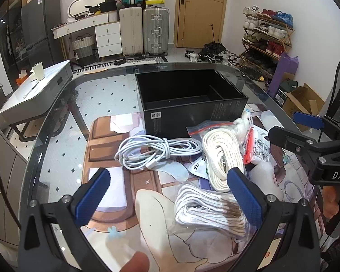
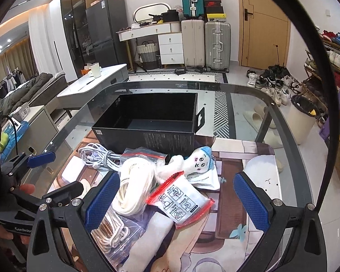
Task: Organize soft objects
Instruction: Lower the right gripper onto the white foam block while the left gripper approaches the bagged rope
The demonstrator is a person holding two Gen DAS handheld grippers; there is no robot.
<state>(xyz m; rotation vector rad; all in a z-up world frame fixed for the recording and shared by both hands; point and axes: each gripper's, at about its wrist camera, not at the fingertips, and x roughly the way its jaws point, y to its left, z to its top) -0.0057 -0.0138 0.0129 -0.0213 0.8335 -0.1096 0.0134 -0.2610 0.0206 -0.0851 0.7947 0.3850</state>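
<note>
On my glass table (image 1: pixel 56 140) in a luggage-crowded room, both grippers, left gripper (image 1: pixel 170 195) and right gripper (image 2: pixel 176 195), hang spread; bagged white cord (image 1: pixel 219 158) lies at one o'clock, black box (image 1: pixel 188 99) beyond.

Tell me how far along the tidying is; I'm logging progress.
Nothing looks done: the black box is empty. Both grippers, left and right, are open and hold nothing. Left to move: white cable, bagged rope, plush doll, red-edged packet.

White walls, a wooden door (image 2: pixel 264 20), suitcases (image 2: pixel 217 44), a shoe rack (image 1: pixel 266 36), and perhaps a fridge (image 2: pixel 102 27).
</note>
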